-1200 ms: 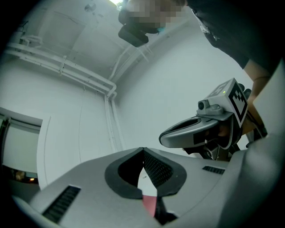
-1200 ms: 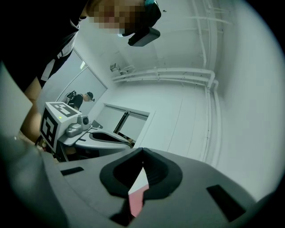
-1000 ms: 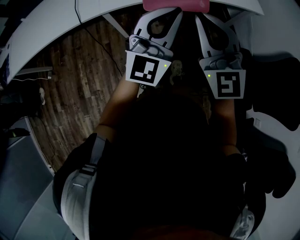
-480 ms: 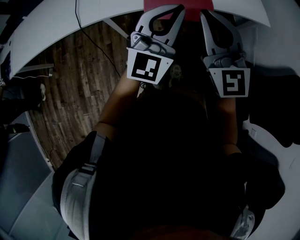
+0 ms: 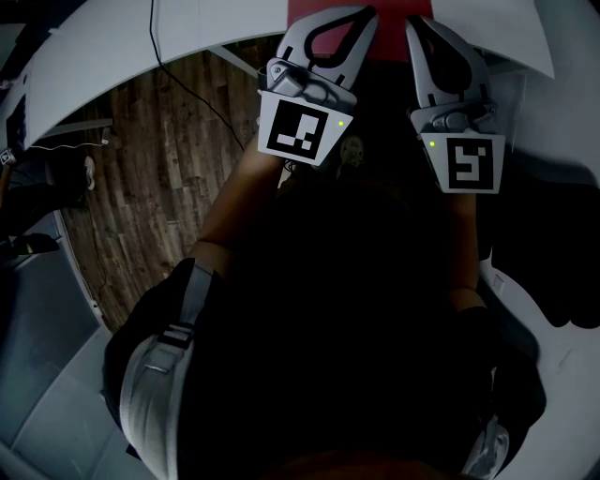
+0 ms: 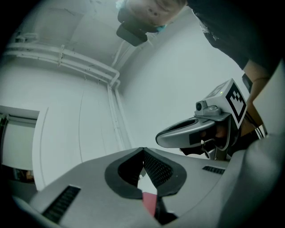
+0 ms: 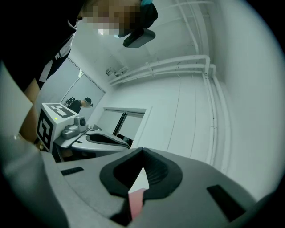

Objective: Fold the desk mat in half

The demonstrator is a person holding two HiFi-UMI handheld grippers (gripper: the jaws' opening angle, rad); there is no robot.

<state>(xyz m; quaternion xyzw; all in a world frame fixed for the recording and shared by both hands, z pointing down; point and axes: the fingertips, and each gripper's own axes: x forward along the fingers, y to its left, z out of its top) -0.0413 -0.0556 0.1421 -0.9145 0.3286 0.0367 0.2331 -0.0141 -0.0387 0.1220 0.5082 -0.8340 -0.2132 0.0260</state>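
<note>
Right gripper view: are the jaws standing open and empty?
No, the right gripper has its jaws closed tip to tip, with a strip of the pink desk mat pinched between them.

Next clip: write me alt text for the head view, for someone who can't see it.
Seen from above, the left tool and right tool, both closed, reach side by side to a red desk mat at the frame's top edge, by a white table. The person's dark torso fills the lower frame, with wooden floor at left.
</note>
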